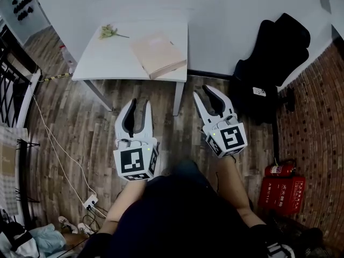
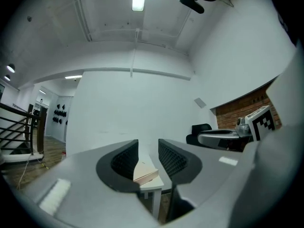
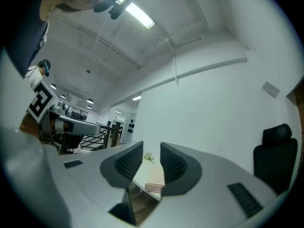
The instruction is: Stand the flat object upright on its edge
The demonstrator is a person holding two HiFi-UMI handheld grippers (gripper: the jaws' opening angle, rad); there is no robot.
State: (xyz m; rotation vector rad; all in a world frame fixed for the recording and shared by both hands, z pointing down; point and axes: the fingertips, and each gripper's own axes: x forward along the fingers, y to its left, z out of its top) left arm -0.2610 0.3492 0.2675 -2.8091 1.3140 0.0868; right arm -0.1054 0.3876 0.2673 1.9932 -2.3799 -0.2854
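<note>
Your left tongs [image 1: 138,105] and right tongs [image 1: 205,92] hang narrowly parted and empty at mid-frame, short of the counter [image 1: 102,63], evidently pre-set for approach, as the book [image 1: 158,54] lies flat at its near edge, upper centre.

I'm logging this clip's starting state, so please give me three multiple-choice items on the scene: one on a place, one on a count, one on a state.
1. Where on the table is the book?
A) by the near right corner
B) by the far left corner
C) dead centre

2. How many things lie on the table?
A) one
B) two
C) four

3. How is the book placed?
A) lying flat
B) standing on its edge
C) leaning against the wall

Answers:
1 A, since the head view shows the book reaching the table's near right edge.
2 B, since only the book and a flower sprig are on the table.
3 A, since the book's broad cover faces up.
</note>
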